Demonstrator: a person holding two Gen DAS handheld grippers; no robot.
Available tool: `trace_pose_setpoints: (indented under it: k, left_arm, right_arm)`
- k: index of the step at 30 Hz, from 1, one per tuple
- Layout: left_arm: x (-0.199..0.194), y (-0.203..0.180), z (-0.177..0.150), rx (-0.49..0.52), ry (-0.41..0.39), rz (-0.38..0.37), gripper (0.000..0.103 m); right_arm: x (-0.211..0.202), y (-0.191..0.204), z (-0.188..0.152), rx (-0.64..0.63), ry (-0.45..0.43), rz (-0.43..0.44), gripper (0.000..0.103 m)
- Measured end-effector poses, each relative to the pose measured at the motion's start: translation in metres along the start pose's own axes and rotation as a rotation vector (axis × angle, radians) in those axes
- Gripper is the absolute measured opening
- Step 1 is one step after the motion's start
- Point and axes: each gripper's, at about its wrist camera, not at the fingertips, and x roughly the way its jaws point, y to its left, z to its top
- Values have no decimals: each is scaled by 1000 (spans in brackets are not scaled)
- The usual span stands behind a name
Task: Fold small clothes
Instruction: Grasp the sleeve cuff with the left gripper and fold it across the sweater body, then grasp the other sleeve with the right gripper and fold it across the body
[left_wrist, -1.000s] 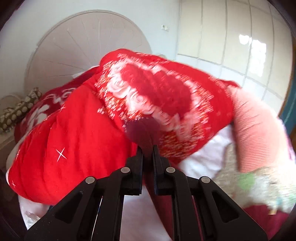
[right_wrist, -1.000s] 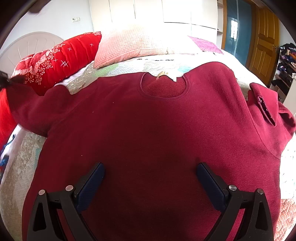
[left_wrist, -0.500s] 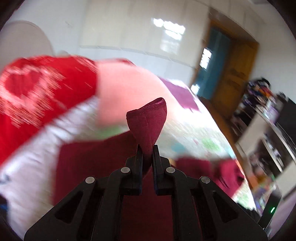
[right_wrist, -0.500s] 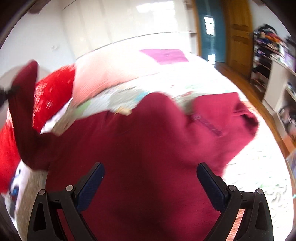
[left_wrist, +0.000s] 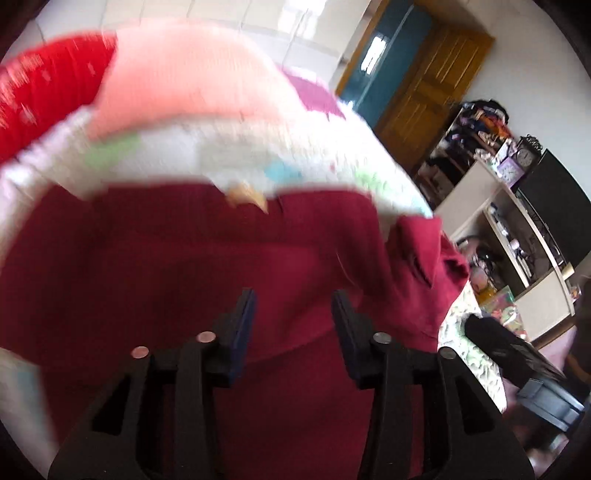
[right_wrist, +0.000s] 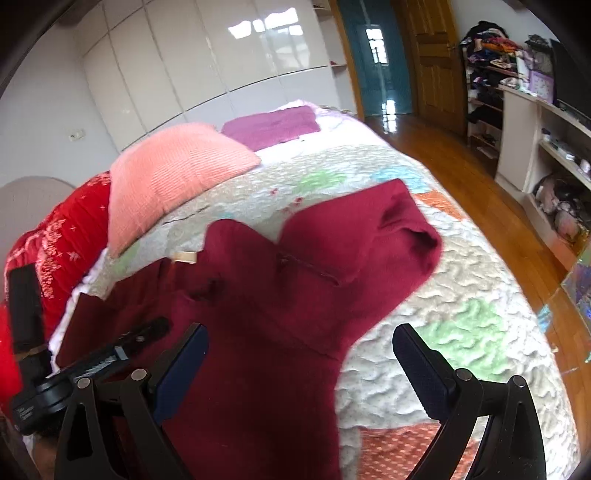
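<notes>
left view's pillow (left_wrist: 184, 70) and quilt (left_wrist: 229, 155) blurred.

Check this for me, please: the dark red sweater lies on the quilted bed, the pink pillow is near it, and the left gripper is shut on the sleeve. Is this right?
Not quite. The left gripper is not shut on the sleeve: its jaws have just been opening and now stand apart with nothing pinched, as the left wrist view shows. The rest holds: the dark red sweater lies on the quilted bed, with the pink pillow near it.
</notes>
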Motion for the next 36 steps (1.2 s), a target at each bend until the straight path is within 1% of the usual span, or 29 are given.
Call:
trace_pose_setpoints:
  k: [1, 2, 4, 6, 7, 8, 10, 12, 13, 14, 15, 16, 17, 19, 21, 22, 23, 24, 25, 27, 28, 30, 34, 35, 36]
  left_arm:
    - [-16, 8, 2, 0, -31, 25, 61]
    - [-34, 24, 4, -11, -72, 88, 70]
    - [-55, 48, 6, -35, -132, 194, 70]
    - [-70, 77, 5, -48, -167, 302, 70]
    - [-74, 90, 3, -64, -170, 355, 70]
    - [-76, 102, 1, -84, -166, 387, 70]
    - [-77, 124, -6, -135, -135, 400, 70]
    - [-74, 139, -15, -172, -102, 414, 70]
    - [-73, 144, -19, -182, -97, 421, 70]
    - [-72, 146, -21, -189, -96, 425, 70]
    - [-71, 149, -21, -198, -93, 428, 70]
    - [-72, 151, -21, -205, -92, 426, 70]
    - [-73, 151, -21, -211, -95, 422, 70]
    - [-73, 150, -19, -210, -101, 423, 70]
    - [-69, 147, -18, -206, -103, 416, 70]
    - [-63, 148, -17, -202, -97, 415, 70]
    - [-57, 146, -18, -194, -84, 419, 70]
    - [-51, 145, -17, -190, -72, 426, 70]
    - [-45, 143, -19, -183, -54, 432, 70]
    - [-33, 143, -21, -168, -24, 448, 70]
    - [-28, 143, -23, -163, -6, 464, 70]
    - [-22, 148, -28, -171, 22, 470, 70]
    - [-25, 154, -34, -205, 24, 453, 70]
    - [-28, 153, -34, -212, 9, 451, 70]
    - [-30, 153, -33, -215, -2, 452, 70]
  right_arm:
    - [5, 10, 1, -19, 11, 39, 99]
    - [8, 16, -1, -37, 19, 63, 99]
    - [23, 38, -2, -107, 49, 98, 99]
    - [36, 54, -5, -171, 62, 102, 98]
    - [45, 64, -5, -197, 60, 98, 93]
    - [51, 69, -4, -205, 56, 90, 81]
    - [69, 77, 0, -216, 67, 63, 73]
    - [88, 78, 2, -213, 100, 37, 70]
    - [101, 79, 3, -205, 129, 29, 60]
    - [112, 79, 3, -202, 156, 39, 38]
    - [120, 81, 2, -204, 182, 63, 23]
    - [124, 82, 2, -211, 198, 84, 16]
    - [120, 85, 3, -236, 181, 63, 8]
    - [99, 90, 9, -285, 116, 74, 8]
    - [81, 85, 14, -280, 51, 75, 8]
    - [73, 81, 18, -278, 19, 50, 8]
    - [68, 77, 20, -281, -11, 6, 8]
    - [69, 73, 23, -282, -26, -30, 8]
    - [74, 67, 25, -270, -20, -56, 8]
    - [87, 56, 22, -239, 28, -44, 8]
    - [97, 53, 18, -243, 61, -47, 8]
    - [101, 53, 13, -276, 77, -85, 8]
    - [91, 53, 16, -315, 24, -122, 8]
    - [88, 55, 20, -336, -2, -152, 8]
    - [85, 56, 24, -355, -34, -203, 8]
